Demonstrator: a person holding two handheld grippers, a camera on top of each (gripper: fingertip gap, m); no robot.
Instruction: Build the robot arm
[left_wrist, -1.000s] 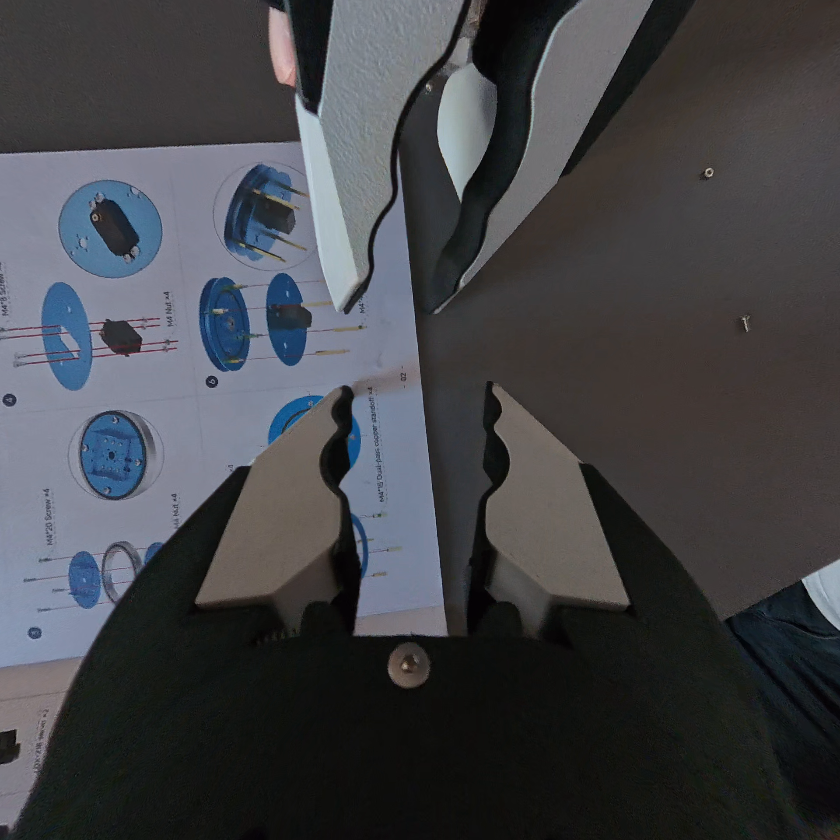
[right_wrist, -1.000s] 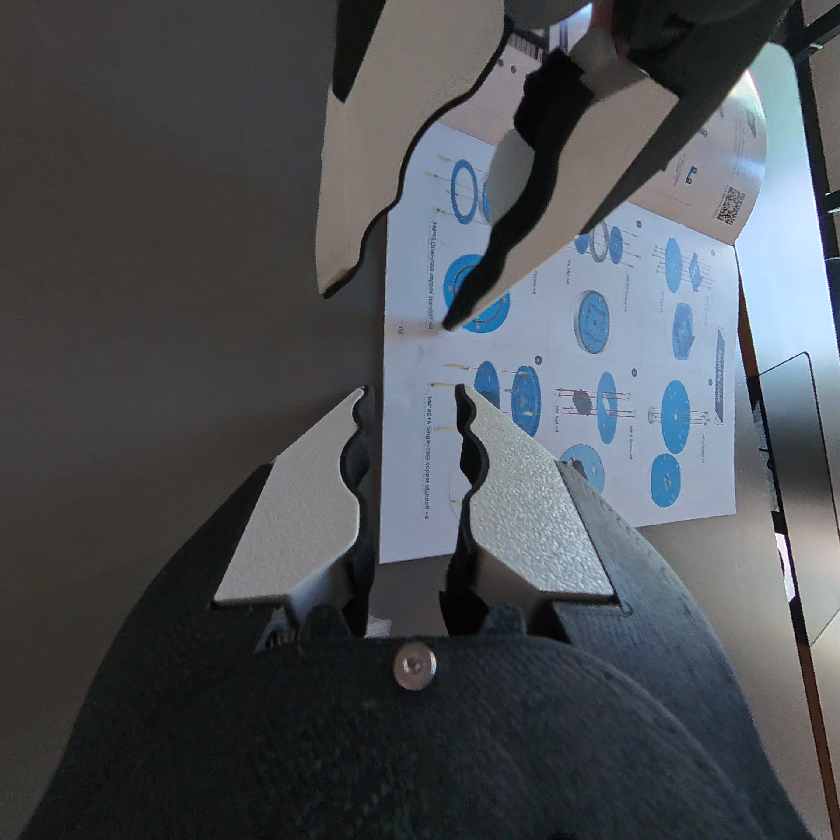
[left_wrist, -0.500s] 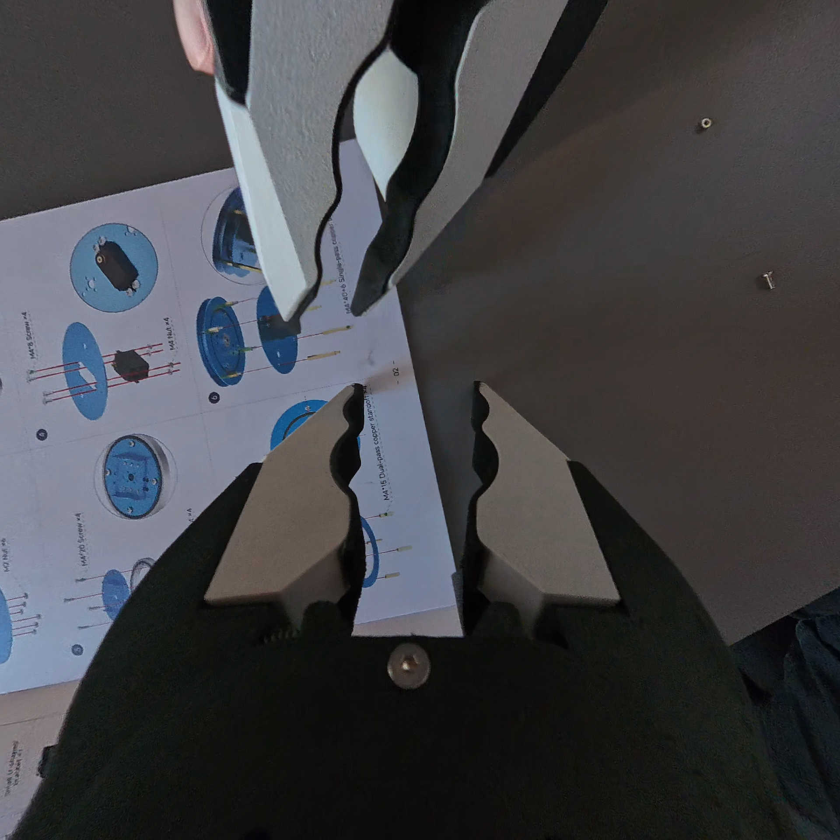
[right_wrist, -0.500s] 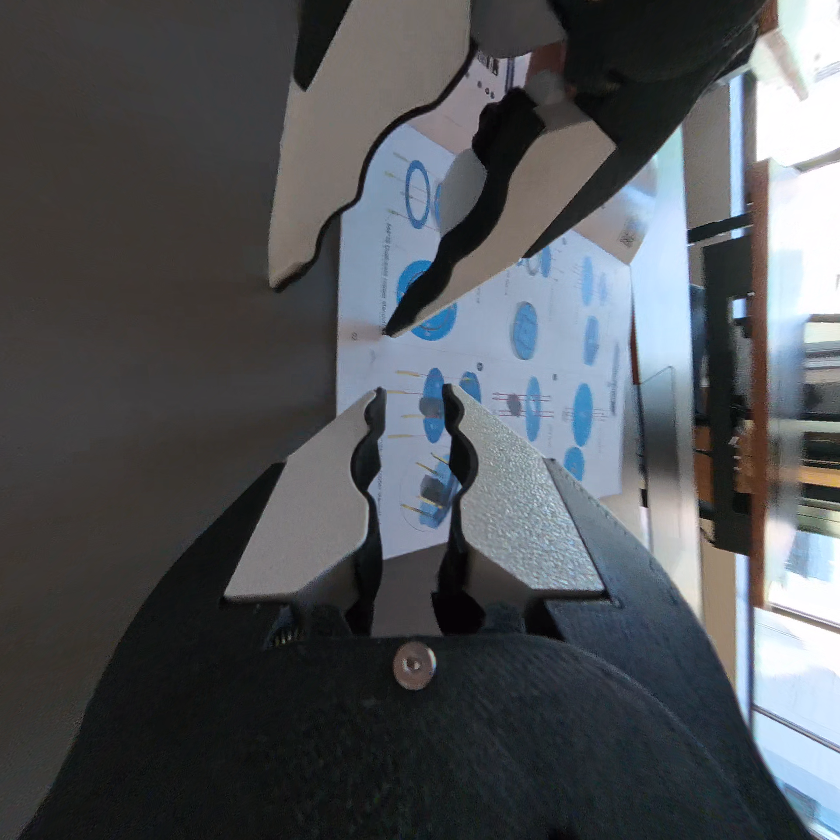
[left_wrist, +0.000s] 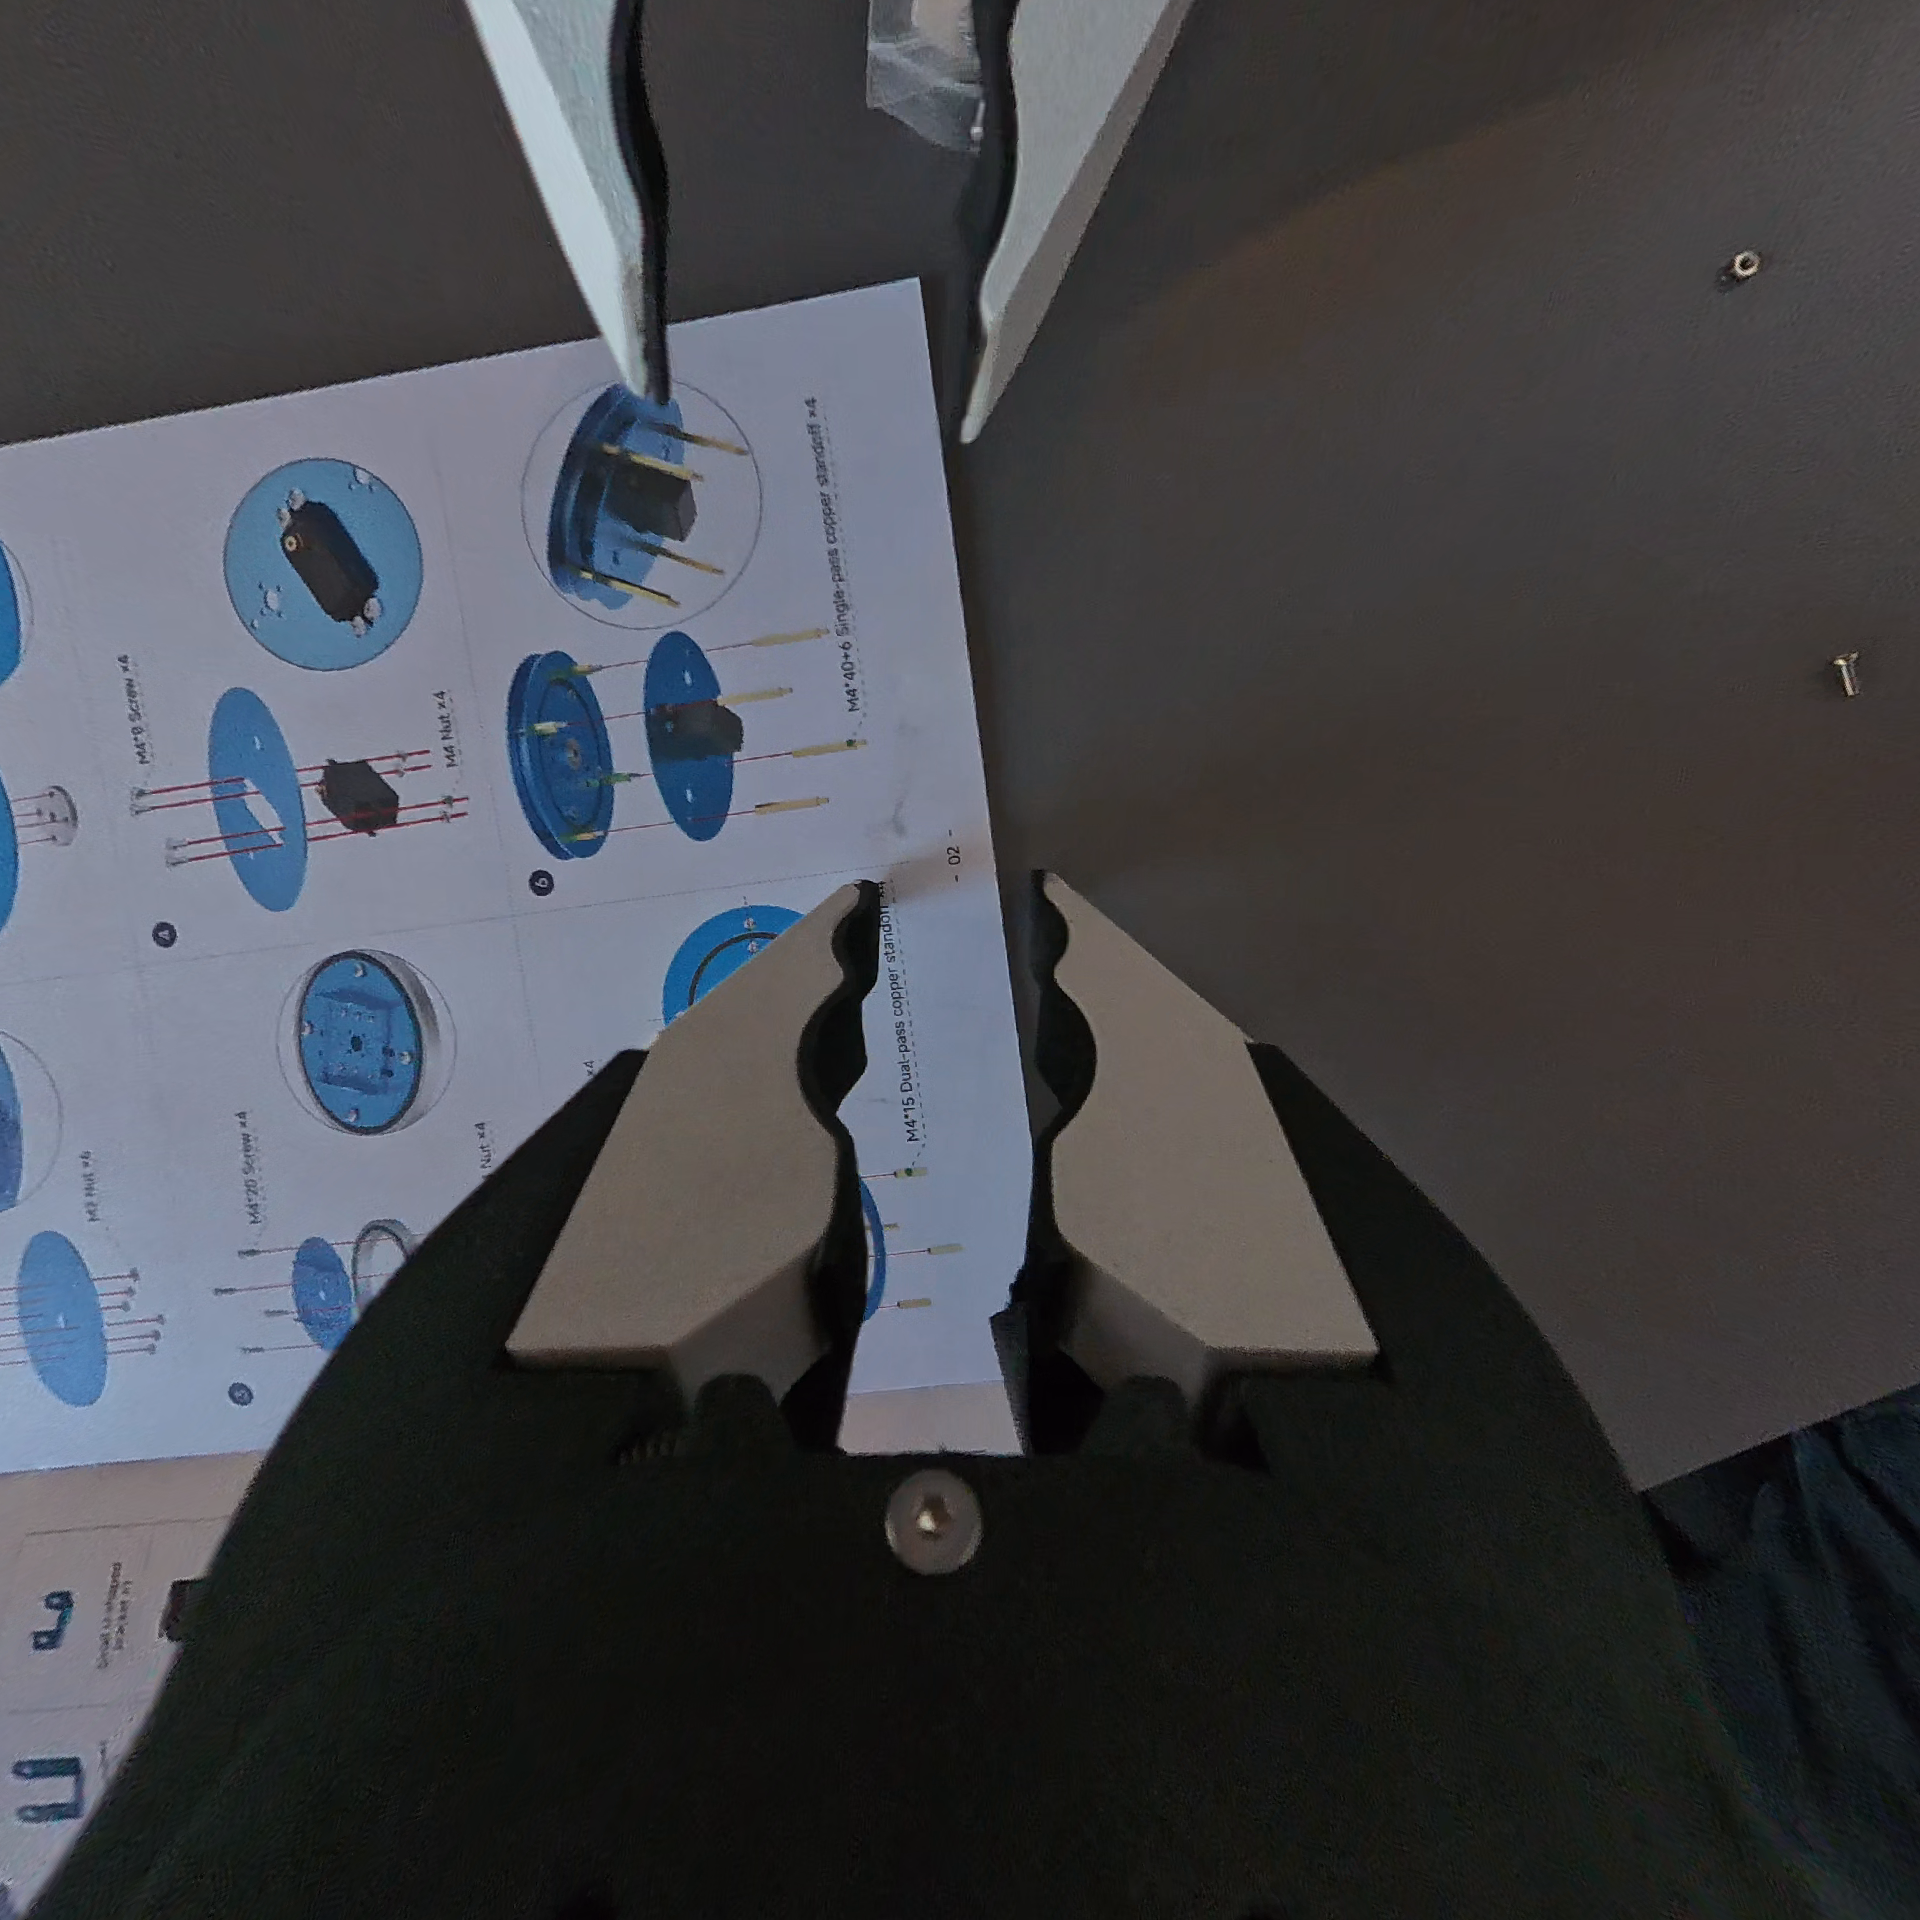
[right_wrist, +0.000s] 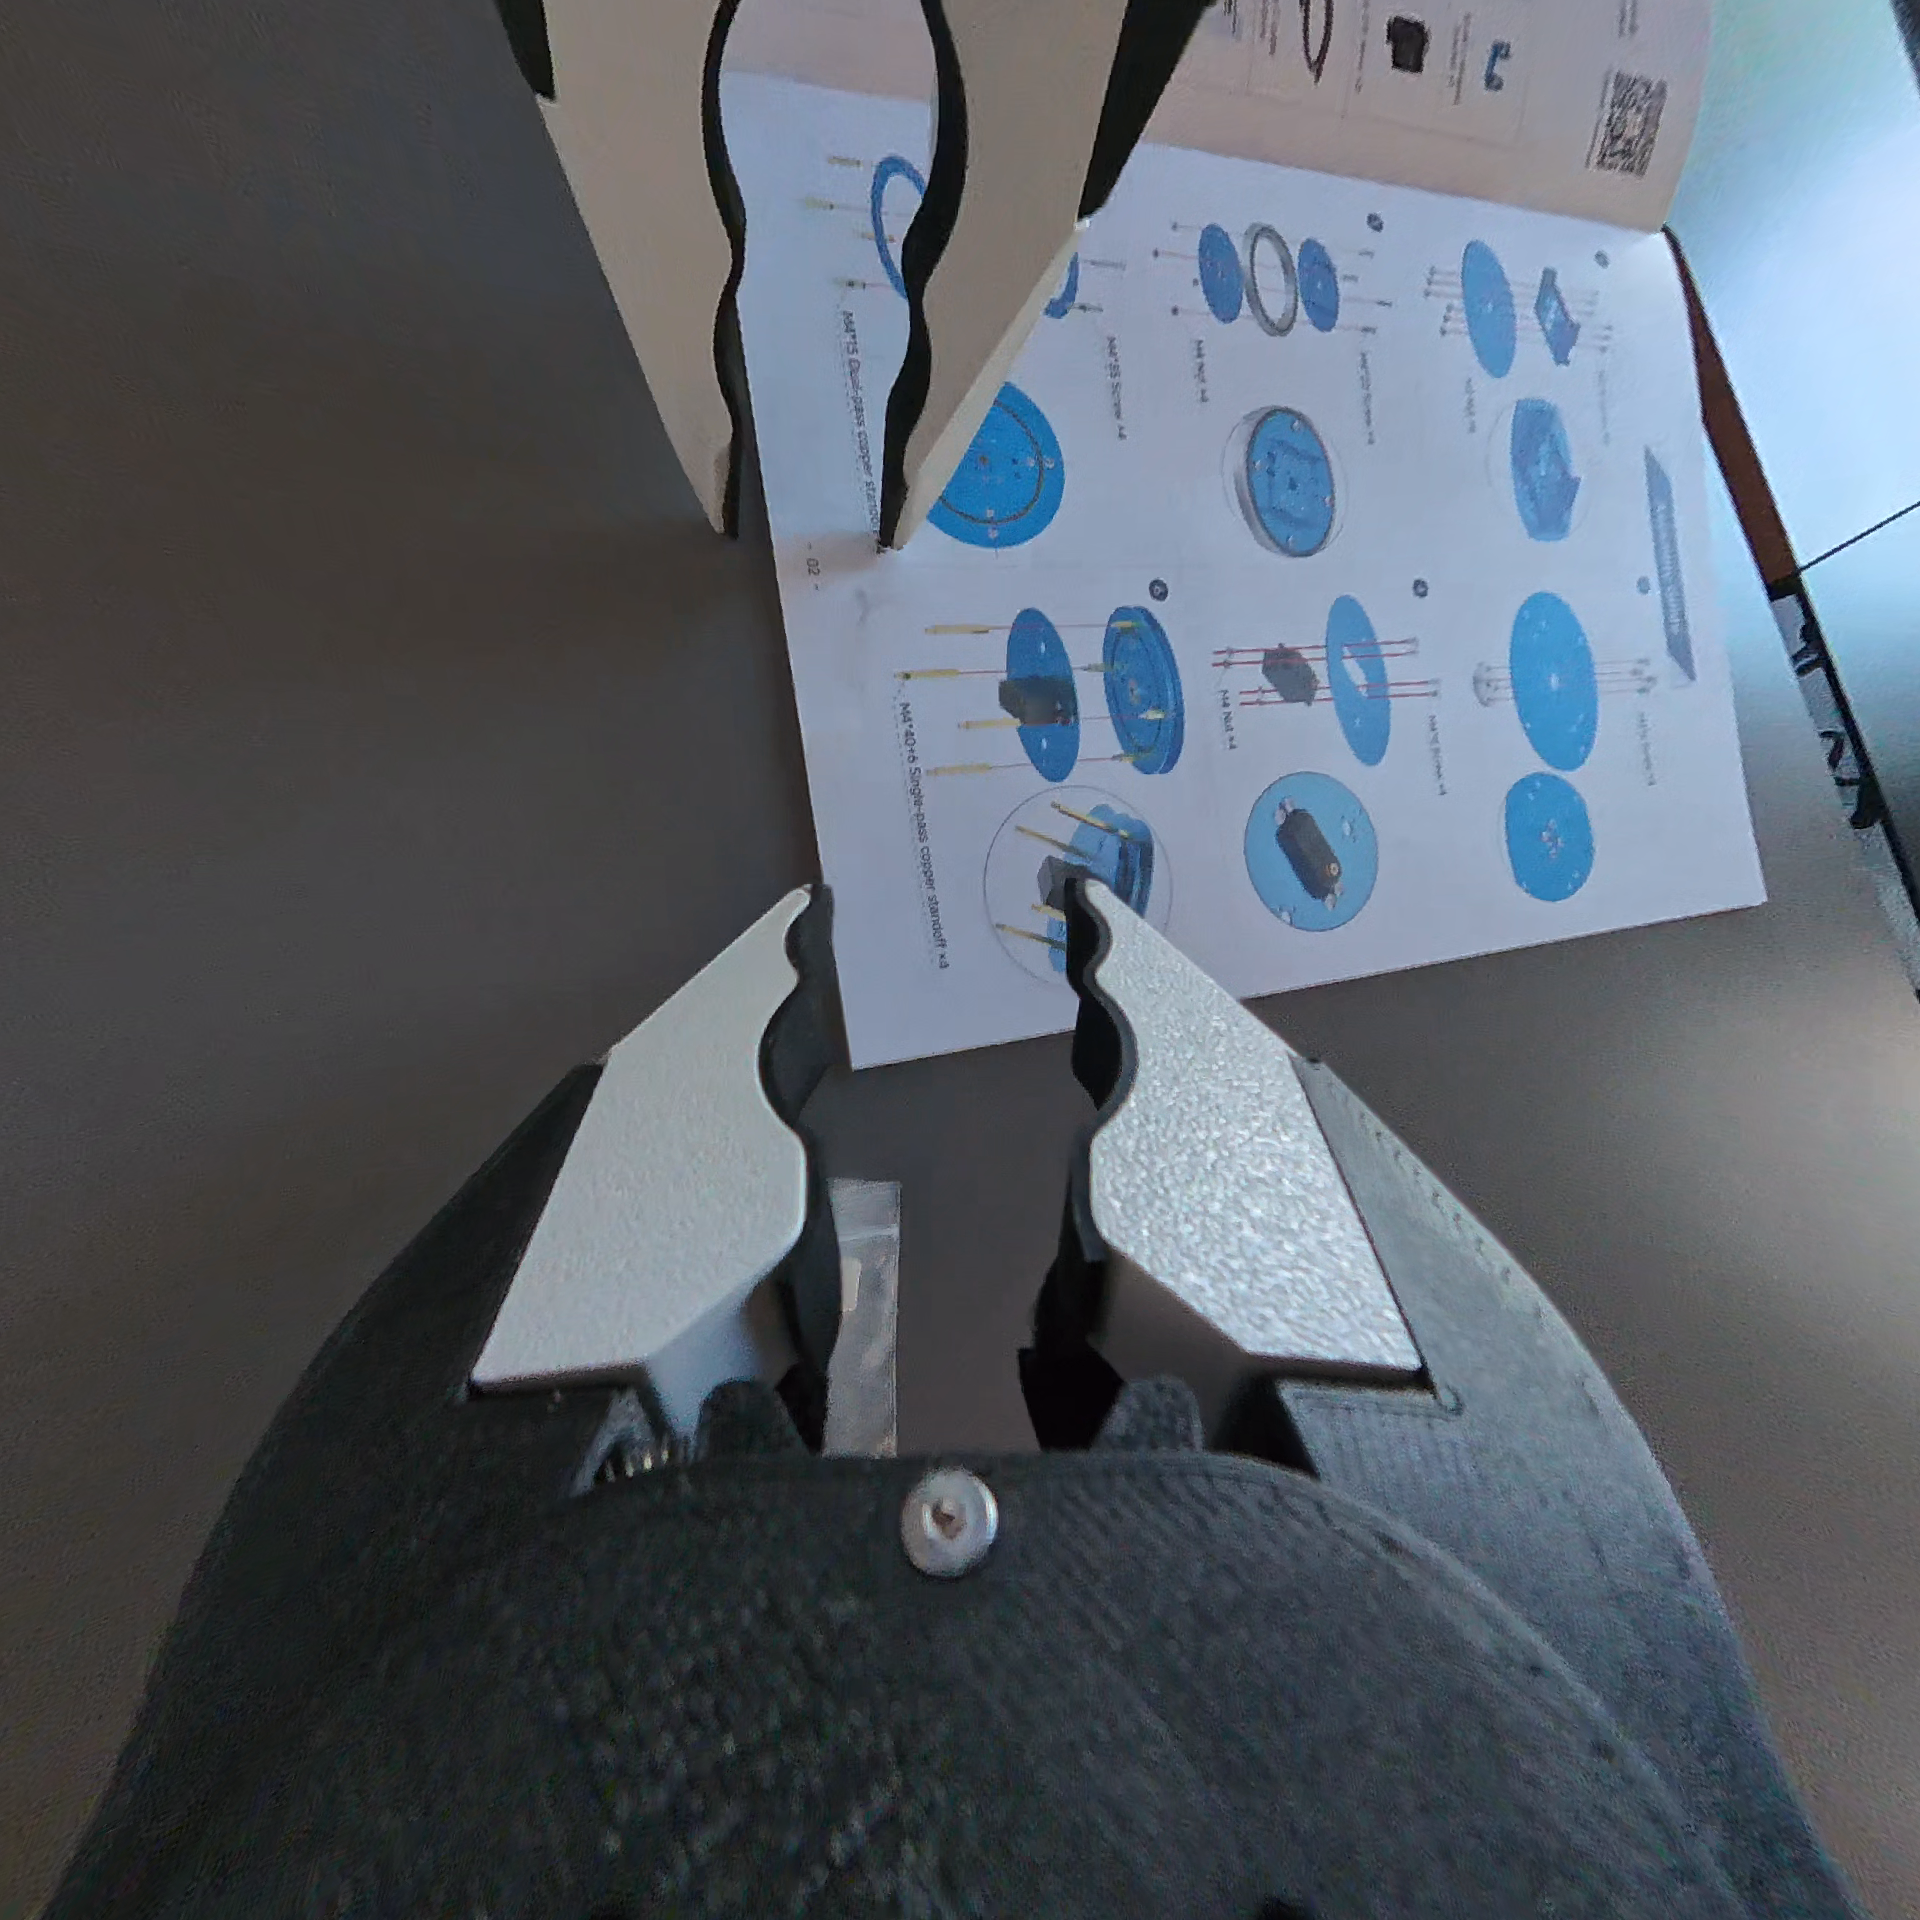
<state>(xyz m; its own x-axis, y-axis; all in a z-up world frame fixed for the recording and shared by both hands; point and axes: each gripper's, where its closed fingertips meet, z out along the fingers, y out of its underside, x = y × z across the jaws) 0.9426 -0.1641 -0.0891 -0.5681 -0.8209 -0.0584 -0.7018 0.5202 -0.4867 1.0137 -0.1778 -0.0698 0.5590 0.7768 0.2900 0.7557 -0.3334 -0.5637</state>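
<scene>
We saw the left gripper (left_wrist: 951, 883) spread and empty, its fingers straddling the 3 o'clock edge of a printed instruction sheet (left_wrist: 416, 727), one finger over the paper and the other over the dark tabletop (left_wrist: 1455, 831). Facing it from 12 o'clock, the right gripper (right_wrist: 940, 894) was likewise spread and gripped nothing, with one tip above the sheet and one above bare tabletop. We could not tell whether any tip actually touched the paper. We judged the main hazard to be the sheet itself: it lay loose, so a fingertip dragging across it could slide or crease it, and pinching its thin, flat edge could easily miss. The sheet (right_wrist: 1351, 520) was white, covered in blue and black assembly drawings, and lay flat apart from a fold that rose at its far side. A clear plastic bag (right_wrist: 862, 1299) showed between the right gripper's fingers, and we could not tell whether it lay on the tabletop or clung to a finger. A small screw (left_wrist: 1844, 675) at 3 o'clock and a nut (left_wrist: 1745, 265) at 2 o'clock lay well apart from both grippers.
</scene>
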